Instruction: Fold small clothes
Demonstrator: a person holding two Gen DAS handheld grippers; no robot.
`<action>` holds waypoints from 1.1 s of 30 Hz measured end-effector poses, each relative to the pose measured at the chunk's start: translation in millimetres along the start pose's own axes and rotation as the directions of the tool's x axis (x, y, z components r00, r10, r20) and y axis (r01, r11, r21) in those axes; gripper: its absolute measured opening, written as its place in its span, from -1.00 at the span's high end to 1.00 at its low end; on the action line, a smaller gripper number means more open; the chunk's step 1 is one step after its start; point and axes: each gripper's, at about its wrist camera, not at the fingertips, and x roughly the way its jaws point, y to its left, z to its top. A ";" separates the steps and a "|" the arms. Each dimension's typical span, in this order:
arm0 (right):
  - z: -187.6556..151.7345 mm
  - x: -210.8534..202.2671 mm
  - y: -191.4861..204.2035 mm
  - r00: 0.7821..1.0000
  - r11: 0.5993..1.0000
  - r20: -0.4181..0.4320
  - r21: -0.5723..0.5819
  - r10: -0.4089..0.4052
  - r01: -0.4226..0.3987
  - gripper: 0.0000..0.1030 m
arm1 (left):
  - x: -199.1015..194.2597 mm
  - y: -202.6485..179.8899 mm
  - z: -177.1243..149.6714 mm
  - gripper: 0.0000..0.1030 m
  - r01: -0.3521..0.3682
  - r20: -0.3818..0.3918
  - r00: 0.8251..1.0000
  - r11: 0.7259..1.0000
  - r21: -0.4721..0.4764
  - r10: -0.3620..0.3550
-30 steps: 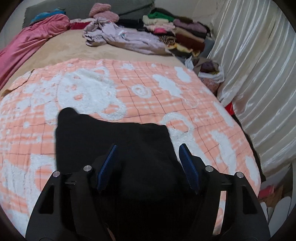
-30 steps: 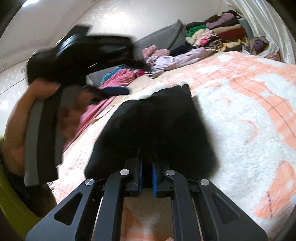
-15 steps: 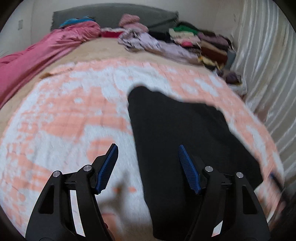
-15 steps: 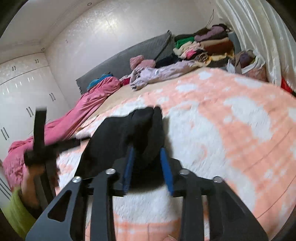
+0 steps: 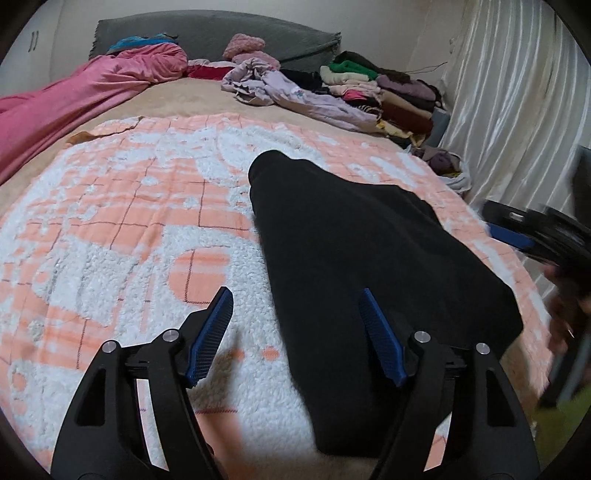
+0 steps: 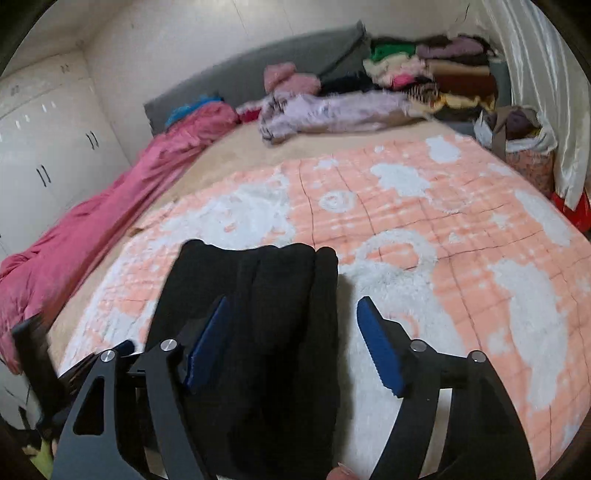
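A black garment (image 5: 362, 258) lies folded in a long shape on the orange and white blanket (image 5: 129, 229). My left gripper (image 5: 294, 295) hovers over its near left edge. Its jaws are opening, and the pads touch nothing, though the garment's edge shows below the gap. My right gripper (image 6: 292, 300) hangs above the black garment (image 6: 266, 302) near its right edge. Its jaws are opening too, with the cloth lying loose beneath them. In the left wrist view the right gripper (image 5: 535, 236) is a blur at the right edge, with a hand under it.
At the bed's far end are a stack of folded clothes (image 5: 384, 92), a crumpled lilac garment (image 5: 295, 96) and a pink duvet (image 5: 74, 99) along the left side. A grey headboard (image 5: 207, 33) stands behind. Curtains (image 5: 517, 110) and a full bag (image 6: 524, 147) border the right side.
The right gripper went from shut on the black garment to open and drew back from it. The left gripper shifted from over the garment's middle to its left edge.
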 end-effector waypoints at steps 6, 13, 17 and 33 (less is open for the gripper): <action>21.4 54.4 -5.4 0.994 0.999 -0.100 0.001 -0.033 0.034 -0.43 | -5.0 4.3 -5.9 -0.30 0.042 0.010 0.999 0.999 0.008 -0.042; 22.7 83.8 5.0 0.988 0.999 -0.150 -0.026 -0.030 0.026 0.73 | -6.5 6.1 -8.1 -0.34 0.057 0.019 0.998 0.998 0.020 -0.057; 28.8 57.0 19.9 0.998 0.997 -0.046 -0.068 0.029 -0.032 0.75 | -7.8 2.6 -8.1 -0.34 0.062 0.019 0.998 0.998 0.030 -0.063; 15.5 69.6 3.5 0.997 0.993 -0.057 -0.106 -0.055 0.049 0.41 | -4.5 1.2 -13.3 -0.48 0.063 -0.020 0.998 0.997 0.039 -0.062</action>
